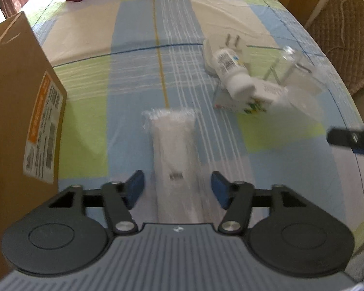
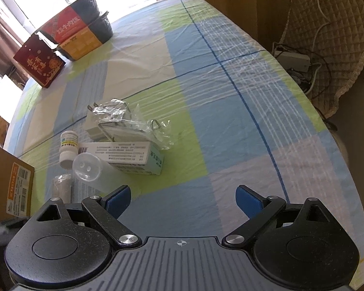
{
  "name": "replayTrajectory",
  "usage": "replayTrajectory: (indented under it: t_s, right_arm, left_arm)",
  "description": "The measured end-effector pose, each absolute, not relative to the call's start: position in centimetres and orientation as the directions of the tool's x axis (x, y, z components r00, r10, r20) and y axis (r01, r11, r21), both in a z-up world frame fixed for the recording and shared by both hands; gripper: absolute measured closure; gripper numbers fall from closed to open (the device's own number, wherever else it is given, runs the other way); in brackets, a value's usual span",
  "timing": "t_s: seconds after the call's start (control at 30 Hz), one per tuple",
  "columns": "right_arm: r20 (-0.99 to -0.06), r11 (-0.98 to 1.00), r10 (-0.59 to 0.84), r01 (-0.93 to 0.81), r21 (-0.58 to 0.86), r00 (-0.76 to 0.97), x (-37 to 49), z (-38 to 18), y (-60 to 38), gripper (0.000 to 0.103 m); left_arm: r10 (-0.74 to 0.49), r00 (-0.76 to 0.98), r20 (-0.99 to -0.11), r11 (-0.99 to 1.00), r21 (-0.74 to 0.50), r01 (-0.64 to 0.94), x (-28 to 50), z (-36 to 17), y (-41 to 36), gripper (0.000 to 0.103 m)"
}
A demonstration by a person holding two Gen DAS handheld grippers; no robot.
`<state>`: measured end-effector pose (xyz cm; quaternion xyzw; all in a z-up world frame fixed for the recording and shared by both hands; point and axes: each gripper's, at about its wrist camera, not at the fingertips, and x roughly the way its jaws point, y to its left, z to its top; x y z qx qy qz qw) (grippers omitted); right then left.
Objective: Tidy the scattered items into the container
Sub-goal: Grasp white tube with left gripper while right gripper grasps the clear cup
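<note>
A white plastic-wrapped roll (image 1: 173, 155) lies lengthwise on the tablecloth, its near end between the open jaws of my left gripper (image 1: 177, 189), which do not touch it. The cardboard box (image 1: 17, 111) stands to the left. Farther right lie a white pill bottle (image 1: 230, 71), a medicine carton (image 1: 250, 99), a white plug adapter (image 1: 212, 53) and a clear plastic tube (image 1: 291, 72). The right wrist view shows the same bottle (image 2: 69, 149), carton (image 2: 131, 156), clear tube (image 2: 94, 172), adapter (image 2: 97, 125) and crumpled clear wrap (image 2: 143, 126). My right gripper (image 2: 183, 202) is open over bare cloth.
Red and yellow gift boxes (image 2: 60, 48) stand at the table's far end. A quilted chair back (image 2: 332, 36) and cables (image 2: 303, 72) sit past the right table edge. The right gripper's finger (image 1: 349, 139) shows at the left wrist view's right edge.
</note>
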<state>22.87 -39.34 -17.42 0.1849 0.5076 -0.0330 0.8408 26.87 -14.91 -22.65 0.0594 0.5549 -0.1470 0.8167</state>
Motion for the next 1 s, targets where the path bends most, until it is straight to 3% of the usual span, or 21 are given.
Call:
replayTrajectory:
  t_s: [0.03, 0.13, 0.37, 0.57, 0.67, 0.97, 1.0]
  right_arm:
    - [-0.864, 0.93, 0.133, 0.24, 0.278, 0.485, 22.9, -17.4, -39.3, 0.005]
    - [-0.855, 0.933, 0.136, 0.225, 0.28, 0.5, 22.9, -17.2, -39.1, 0.005]
    - [-0.749, 0.95, 0.218, 0.039, 0.309, 0.625, 22.2, -15.1, -37.3, 0.005]
    - [-0.73, 0.964, 0.264, -0.192, 0.183, 0.631, 22.6, -14.4, -33.5, 0.006]
    - [-0.736, 0.955, 0.276, -0.266, 0.134, 0.619, 23.2, -14.8, -32.3, 0.036]
    - [-0.748, 0.937, 0.236, -0.35, 0.005, 0.62, 24.1, -16.3, -30.1, 0.036]
    - [-0.753, 0.933, 0.227, -0.359, -0.013, 0.617, 24.0, -16.6, -29.9, 0.044]
  left_arm:
    - [-0.17, 0.353, -0.92, 0.948, -0.055, 0.314, 27.2, -22.6, -15.1, 0.046]
    - [-0.159, 0.389, -0.907, 0.942, -0.021, 0.336, 28.0, -22.6, -15.9, 0.068]
    - [-0.193, 0.366, -0.91, 0.94, -0.065, 0.334, 26.0, -21.6, -14.8, 0.069]
    - [-0.229, 0.407, -0.884, 0.94, -0.093, 0.327, 24.2, -18.1, -13.9, 0.07]
    - [-0.243, 0.432, -0.868, 0.939, -0.099, 0.33, 24.0, -16.4, -13.5, 0.07]
    - [-0.251, 0.483, -0.839, 0.939, -0.09, 0.332, 24.3, -13.7, -12.3, 0.07]
    - [-0.253, 0.485, -0.837, 0.938, -0.09, 0.334, 24.2, -13.6, -12.3, 0.07]
